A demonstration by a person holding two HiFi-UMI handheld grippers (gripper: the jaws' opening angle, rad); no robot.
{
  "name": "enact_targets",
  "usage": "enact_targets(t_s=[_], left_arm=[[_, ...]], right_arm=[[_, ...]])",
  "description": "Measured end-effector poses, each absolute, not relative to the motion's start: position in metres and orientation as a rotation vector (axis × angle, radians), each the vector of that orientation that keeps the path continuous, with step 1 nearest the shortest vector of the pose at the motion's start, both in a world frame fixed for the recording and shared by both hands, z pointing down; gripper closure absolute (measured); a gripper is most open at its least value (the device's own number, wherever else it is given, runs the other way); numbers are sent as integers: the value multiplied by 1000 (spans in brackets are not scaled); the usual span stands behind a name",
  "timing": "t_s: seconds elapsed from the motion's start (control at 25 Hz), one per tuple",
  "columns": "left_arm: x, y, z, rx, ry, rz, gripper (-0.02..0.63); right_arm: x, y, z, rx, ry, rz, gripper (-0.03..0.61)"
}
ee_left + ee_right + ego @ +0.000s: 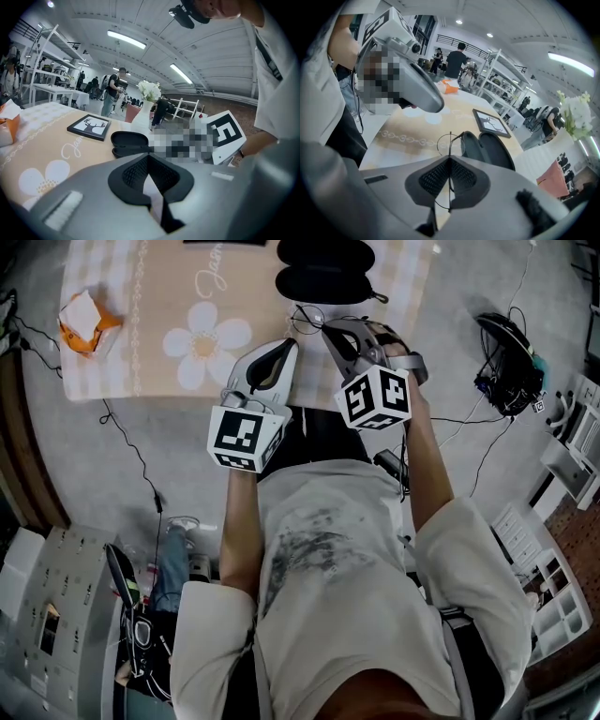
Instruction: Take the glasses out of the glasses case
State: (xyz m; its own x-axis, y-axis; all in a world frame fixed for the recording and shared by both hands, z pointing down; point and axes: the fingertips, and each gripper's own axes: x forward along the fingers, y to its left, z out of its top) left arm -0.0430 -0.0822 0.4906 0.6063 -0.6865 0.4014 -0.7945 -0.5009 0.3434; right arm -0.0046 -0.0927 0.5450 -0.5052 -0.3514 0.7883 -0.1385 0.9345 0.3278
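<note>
The black glasses case (323,270) lies open at the far edge of the table; it also shows in the left gripper view (127,140) and the right gripper view (487,149). My right gripper (330,332) (450,161) is shut on the thin wire-framed glasses (307,319) (449,140). It holds them just in front of the case, above the cloth, with the round lenses sticking out past the pads. My left gripper (287,347) (148,159) is shut with nothing in it, beside the right one and a little nearer to me.
A peach cloth with a white flower (206,338) covers the table. An orange packet (86,320) lies at its left end. A framed deer picture (89,126) and a white vase of flowers (143,117) stand behind the case. Cables (131,451) trail over the floor.
</note>
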Motion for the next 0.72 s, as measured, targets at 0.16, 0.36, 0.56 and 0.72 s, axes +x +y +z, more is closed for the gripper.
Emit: enact_targets(t_s=[0.16, 0.36, 0.56, 0.72], left_arm=[[-41, -78, 496, 2329, -1161, 303, 606], [-38, -75, 502, 2323, -1150, 319, 606], [-35, -73, 505, 2317, -1147, 328, 606], [-34, -73, 507, 2313, -1145, 334, 606]], right_arm=[[-5, -87, 552, 337, -2106, -254, 560], [-4, -81, 562, 319, -2115, -225, 560], [-3, -77, 571, 299, -2123, -201, 560], [-2, -76, 577, 289, -2125, -189, 560]])
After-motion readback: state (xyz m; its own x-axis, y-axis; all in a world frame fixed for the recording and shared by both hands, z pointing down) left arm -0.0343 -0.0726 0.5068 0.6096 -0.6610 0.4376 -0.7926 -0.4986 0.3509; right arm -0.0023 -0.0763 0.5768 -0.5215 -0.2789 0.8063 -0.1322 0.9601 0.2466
